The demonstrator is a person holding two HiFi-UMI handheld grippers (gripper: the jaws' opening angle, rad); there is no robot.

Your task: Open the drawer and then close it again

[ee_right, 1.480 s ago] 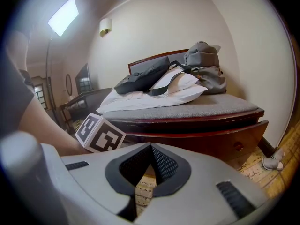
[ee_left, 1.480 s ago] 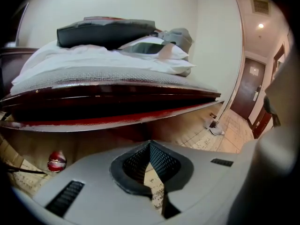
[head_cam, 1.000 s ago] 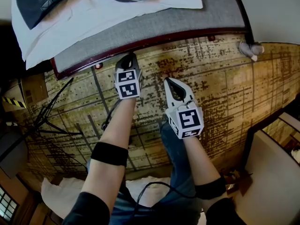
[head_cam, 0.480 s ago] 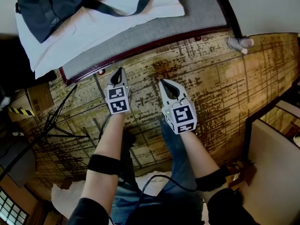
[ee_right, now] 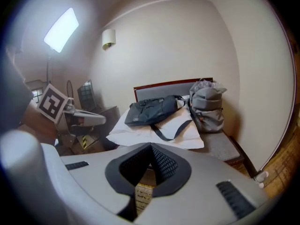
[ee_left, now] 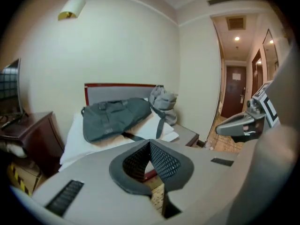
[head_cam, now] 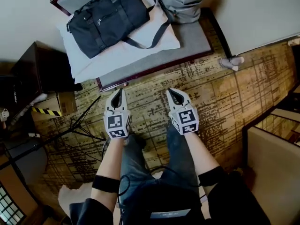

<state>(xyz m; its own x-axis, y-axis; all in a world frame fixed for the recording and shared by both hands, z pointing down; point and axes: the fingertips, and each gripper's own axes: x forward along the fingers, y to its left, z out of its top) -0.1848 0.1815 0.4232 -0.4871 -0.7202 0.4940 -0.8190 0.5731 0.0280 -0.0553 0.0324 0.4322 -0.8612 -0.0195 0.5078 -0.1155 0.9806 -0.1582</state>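
Seemingly the drawer is hiding in the dark cabinet (head_cam: 44, 69) beside the bed's (head_cam: 187, 37) left edge, likely stiff sliding wood needing a handle pull, while left tongs (head_cam: 117, 93) and right tongs (head_cam: 174, 94) are hovering pressed together, empty

Hotel room, bed (head_cam: 190, 37), wall lamp (ee_left: 70, 7)

Pale grey left gripper (head_cam: 118, 93) and right gripper (head_cam: 174, 94), black-and-white marker cubes (head_cam: 117, 124) — black forearm bands (head_cam: 106, 183), blue jeans (head_cam: 176, 150)
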